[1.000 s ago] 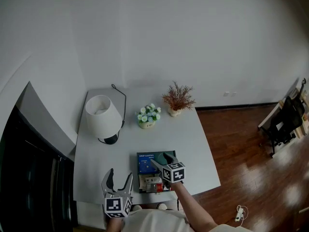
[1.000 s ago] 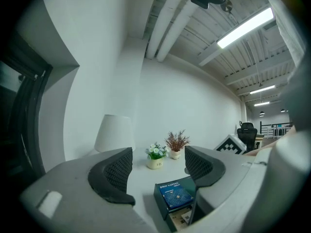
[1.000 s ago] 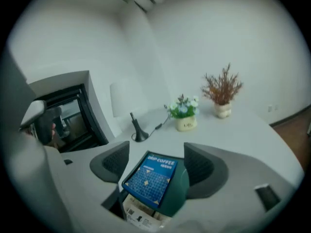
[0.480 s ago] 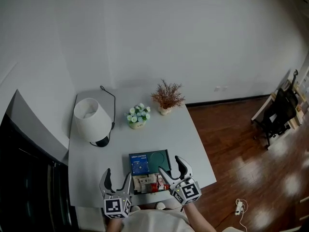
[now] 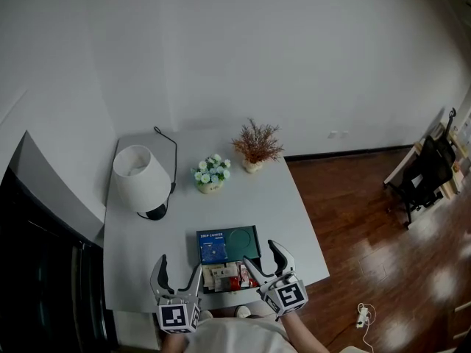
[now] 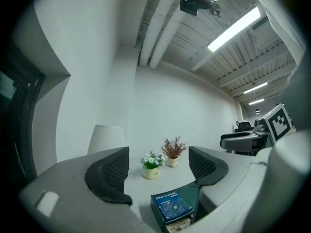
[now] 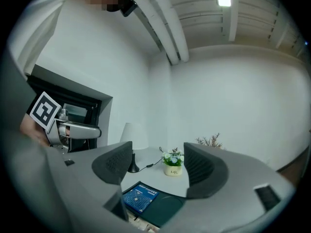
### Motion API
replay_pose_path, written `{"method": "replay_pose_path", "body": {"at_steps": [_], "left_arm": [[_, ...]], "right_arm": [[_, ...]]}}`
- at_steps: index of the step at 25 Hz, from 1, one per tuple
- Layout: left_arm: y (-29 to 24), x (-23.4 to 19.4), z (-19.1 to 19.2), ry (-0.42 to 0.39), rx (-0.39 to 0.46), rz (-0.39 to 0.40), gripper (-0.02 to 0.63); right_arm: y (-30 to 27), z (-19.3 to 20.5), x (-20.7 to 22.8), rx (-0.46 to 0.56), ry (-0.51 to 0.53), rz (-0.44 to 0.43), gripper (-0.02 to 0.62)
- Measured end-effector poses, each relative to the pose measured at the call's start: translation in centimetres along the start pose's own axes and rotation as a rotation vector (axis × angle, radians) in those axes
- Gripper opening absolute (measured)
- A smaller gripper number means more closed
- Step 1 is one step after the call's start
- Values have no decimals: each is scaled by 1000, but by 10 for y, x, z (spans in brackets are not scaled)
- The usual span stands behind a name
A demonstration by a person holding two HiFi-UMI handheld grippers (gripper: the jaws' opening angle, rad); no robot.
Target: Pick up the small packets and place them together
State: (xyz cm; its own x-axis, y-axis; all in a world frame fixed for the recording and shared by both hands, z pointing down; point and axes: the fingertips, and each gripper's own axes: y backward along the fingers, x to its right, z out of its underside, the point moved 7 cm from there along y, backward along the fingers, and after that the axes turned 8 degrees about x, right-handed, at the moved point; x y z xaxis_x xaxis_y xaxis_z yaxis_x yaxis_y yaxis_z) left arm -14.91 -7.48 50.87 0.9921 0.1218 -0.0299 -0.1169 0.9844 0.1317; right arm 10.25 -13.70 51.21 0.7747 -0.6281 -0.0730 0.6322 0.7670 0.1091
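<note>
Several small packets [image 5: 229,276], red and white, lie bunched at the near table edge, in front of a dark green box [image 5: 243,238]. A blue drip-coffee packet [image 5: 212,249] rests on the box's left half. My left gripper [image 5: 179,265] hovers left of the packets; its jaws have just been opening and stand open with nothing between them. My right gripper [image 5: 260,254] is at the packets' right; its jaws have just been closing a little, but stay open and empty. The left gripper view shows the blue packet [image 6: 171,208] low between the jaws. The right gripper view shows it too, blue packet [image 7: 141,198].
A white lamp [image 5: 140,175] with a black cord stands at the table's far left. A pot of white flowers [image 5: 211,175] and a dried plant [image 5: 255,144] stand at the back. The grey table [image 5: 287,212] ends at wooden floor on the right.
My right gripper has drawn back from over the green box to the near table edge. The left gripper's jaws have spread wider. The head view has shifted slightly.
</note>
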Motion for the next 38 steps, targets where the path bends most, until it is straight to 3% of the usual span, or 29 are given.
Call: {"method": "replay_pose_path", "body": {"at_steps": [3,7,9,14,18,22,24,28,29,34,38], "left_arm": [[3,-1,3,26,7,-9,383],[6,-2,10,36,-27,-14,384],[8,-3,12,38,-39,-25,383],[12,-5,15,45,-52,-36,383],[14,-4,14,47,-55,-36,383],[16,-5,13,42,-62,-36,385],[18,-6,12,40,-65,-39,384],[21,-11,15,49,-73,-62,383],[21,-13,15,50,-75,-65,383],[19,-15,17,57,-79,-63,383],[14,-13,19,69,-79,-55,383]], "right_arm": [[-3,16,-5,-82,-12,-68,324],[-8,62,-19,-317,-110,-219,322],[-8,91,-30,-462,-113,-340,242],[-7,173,-57,-833,35,-630,230],[-10,207,-68,-996,176,-752,230],[-15,224,-78,-1088,266,-833,230],[-15,231,-80,-1105,342,-863,161],[-16,229,-78,-1083,425,-842,136],[-16,225,-77,-1069,424,-821,19],[-12,208,-71,-1012,340,-755,6],[-7,178,-64,-931,146,-673,6]]}}
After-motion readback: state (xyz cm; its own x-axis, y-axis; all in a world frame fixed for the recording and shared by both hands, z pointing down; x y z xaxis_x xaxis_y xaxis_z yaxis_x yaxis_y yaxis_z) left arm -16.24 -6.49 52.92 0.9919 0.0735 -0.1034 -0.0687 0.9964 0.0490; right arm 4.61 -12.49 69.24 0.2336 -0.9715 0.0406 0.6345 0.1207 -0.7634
